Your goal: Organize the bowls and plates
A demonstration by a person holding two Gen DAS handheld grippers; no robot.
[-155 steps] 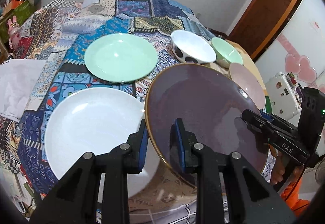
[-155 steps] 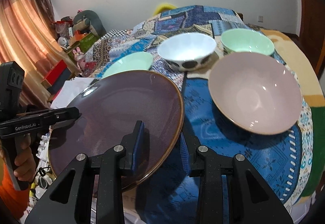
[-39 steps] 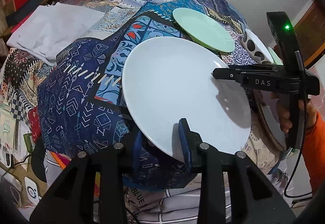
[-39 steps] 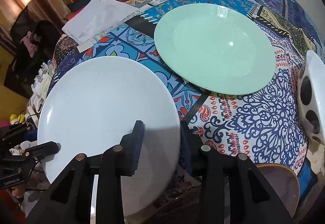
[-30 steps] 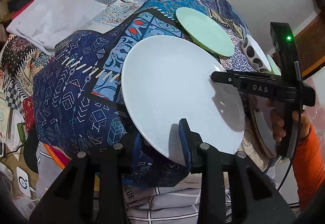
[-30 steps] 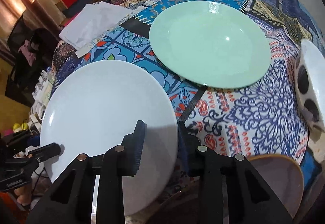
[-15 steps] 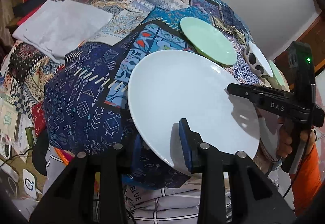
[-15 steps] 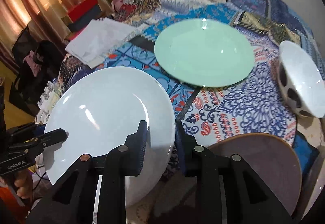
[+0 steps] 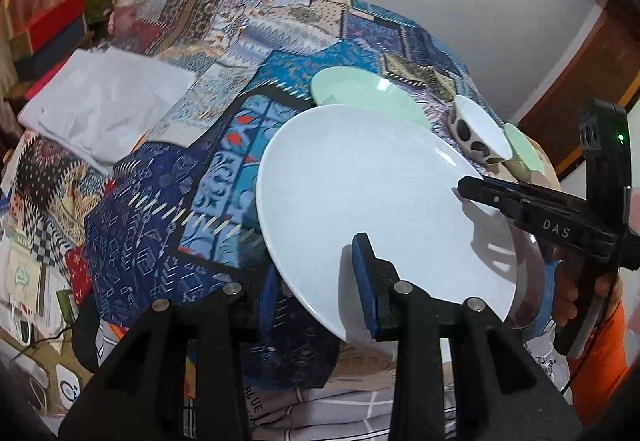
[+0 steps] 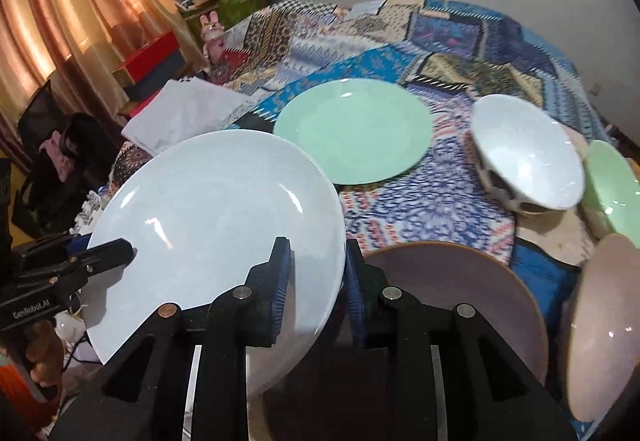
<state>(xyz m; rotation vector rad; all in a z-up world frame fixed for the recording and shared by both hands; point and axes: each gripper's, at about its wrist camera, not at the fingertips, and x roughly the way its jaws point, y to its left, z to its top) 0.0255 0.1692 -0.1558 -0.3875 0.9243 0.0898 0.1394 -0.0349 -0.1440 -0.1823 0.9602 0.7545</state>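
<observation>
The patchwork tablecloth (image 10: 460, 41) covers the whole table and carries everything but the piece in hand. That piece, the white plate (image 10: 208, 225), is held off the cloth at the near edge of the table, tilted, with the brown plate (image 10: 452, 293) lying just to its right and partly under its right rim. A round plate has no real long axis; its face points up and somewhat toward the cameras, its far rim standing higher than its near one in the left wrist view.

Next in size, the green plate (image 10: 352, 129) lies flat behind it and is untouched. The pink bowl (image 10: 600, 321) sits at the right edge, near the brown plate. The spotted white bowl (image 10: 528, 157) and the small green bowl (image 10: 612, 189) stand side by side farther back, not nested.

The left gripper (image 9: 316, 289) pinches the plate's near rim, one pad above and one beneath. The right gripper (image 10: 314, 277) is clamped on the opposite rim in the same way.

As a judgement, the task is at an early stage: no stack shows. The white plate looks bound for the brown one, the green plate would remain to be stacked, and all three bowls are left to gather.
</observation>
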